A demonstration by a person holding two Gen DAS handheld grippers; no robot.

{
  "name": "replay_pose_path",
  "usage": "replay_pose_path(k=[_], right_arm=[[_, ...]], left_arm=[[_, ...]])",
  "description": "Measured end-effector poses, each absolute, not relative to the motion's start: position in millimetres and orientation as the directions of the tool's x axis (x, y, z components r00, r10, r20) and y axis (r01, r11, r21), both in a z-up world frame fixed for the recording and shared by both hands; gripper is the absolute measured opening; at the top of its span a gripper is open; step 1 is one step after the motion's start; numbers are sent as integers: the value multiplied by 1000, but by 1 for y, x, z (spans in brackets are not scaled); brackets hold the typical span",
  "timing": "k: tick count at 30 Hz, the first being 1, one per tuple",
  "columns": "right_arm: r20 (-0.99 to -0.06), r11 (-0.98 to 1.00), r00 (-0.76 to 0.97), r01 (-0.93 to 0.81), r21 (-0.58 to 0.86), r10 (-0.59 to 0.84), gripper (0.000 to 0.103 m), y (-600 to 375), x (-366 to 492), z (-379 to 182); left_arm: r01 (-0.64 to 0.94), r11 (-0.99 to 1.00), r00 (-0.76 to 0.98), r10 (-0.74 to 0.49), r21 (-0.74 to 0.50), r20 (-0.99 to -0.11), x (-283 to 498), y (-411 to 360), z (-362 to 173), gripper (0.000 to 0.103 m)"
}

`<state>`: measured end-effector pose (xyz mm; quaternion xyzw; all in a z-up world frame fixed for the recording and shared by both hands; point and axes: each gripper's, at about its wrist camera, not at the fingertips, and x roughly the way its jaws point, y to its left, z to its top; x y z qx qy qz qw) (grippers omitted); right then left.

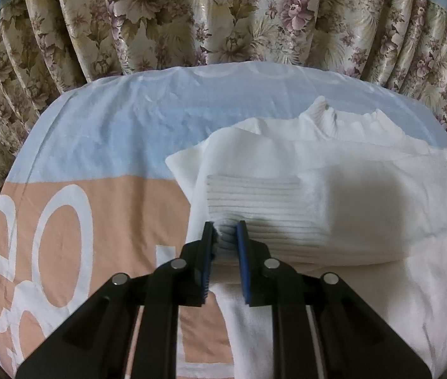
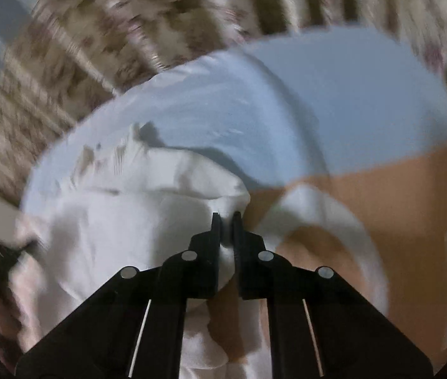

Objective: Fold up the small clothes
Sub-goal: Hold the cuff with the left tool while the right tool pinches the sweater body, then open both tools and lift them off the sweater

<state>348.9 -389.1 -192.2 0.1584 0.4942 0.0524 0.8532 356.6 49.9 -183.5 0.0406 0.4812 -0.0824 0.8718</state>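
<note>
The left hand-held gripper [image 1: 226, 225] pinches the ribbed cuff of the white sweater [image 1: 334, 195] lying on the blue-and-peach sheet [image 1: 103, 132]; only this sharp view shows the ribbing. The blurred right view shows the right hand-held gripper [image 2: 226, 216] clamped narrowly on the sweater's edge.

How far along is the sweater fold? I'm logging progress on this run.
Done: the white knit sweater lies on the blue and peach bedsheet with one layer already doubled over, ribbed band on top. In hand: the left gripper pinches that ribbed edge, and the right gripper pinches another edge; its view is blurred. Left: laying the held cloth down and finishing the folds.
</note>
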Motion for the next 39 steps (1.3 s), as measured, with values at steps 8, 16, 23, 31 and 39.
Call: replay_pose_path(k=[8, 16, 23, 31, 39], right_arm=[[-816, 998, 578, -41, -56, -23, 16, -370, 366, -186], [-811, 988, 572, 0, 152, 124, 39, -367, 297, -170], [-858, 996, 508, -82, 35, 72, 15, -324, 292, -195], [-810, 871, 560, -296, -392, -174, 11, -282, 278, -204], [-825, 987, 560, -157, -19, 73, 52, -325, 271, -174]], left_arm=[[171, 985, 524, -101, -11, -846, 359, 50, -188, 18], [208, 975, 534, -47, 77, -844, 360, 38, -188, 17], [236, 961, 550, -9, 145, -835, 357, 31, -189, 14], [241, 953, 565, 13, 181, -825, 350, 34, -191, 14], [185, 976, 595, -20, 112, -803, 314, 49, -159, 74]])
